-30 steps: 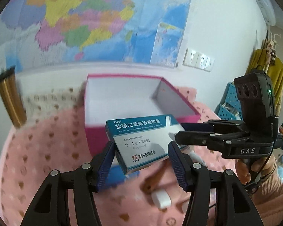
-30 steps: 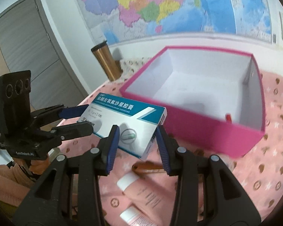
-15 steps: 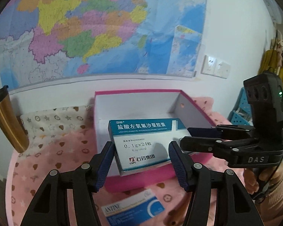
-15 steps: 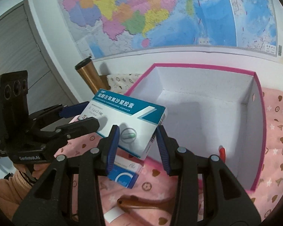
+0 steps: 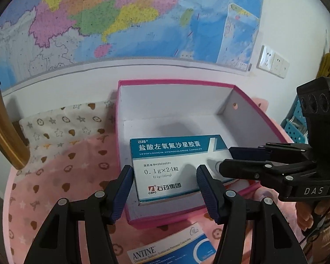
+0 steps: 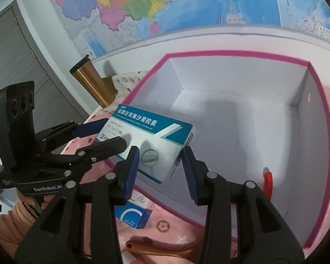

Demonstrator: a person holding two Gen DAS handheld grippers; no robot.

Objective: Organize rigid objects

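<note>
Teal-and-white medicine box (image 5: 176,167) is held by both the left gripper (image 5: 165,189) and right gripper (image 6: 160,167), jaws clamped, above the pink bin (image 5: 209,83); next, lower and release.

Bright, even indoor light, soft shadows, sharp centre, fisheye-warped dark corners.
</note>
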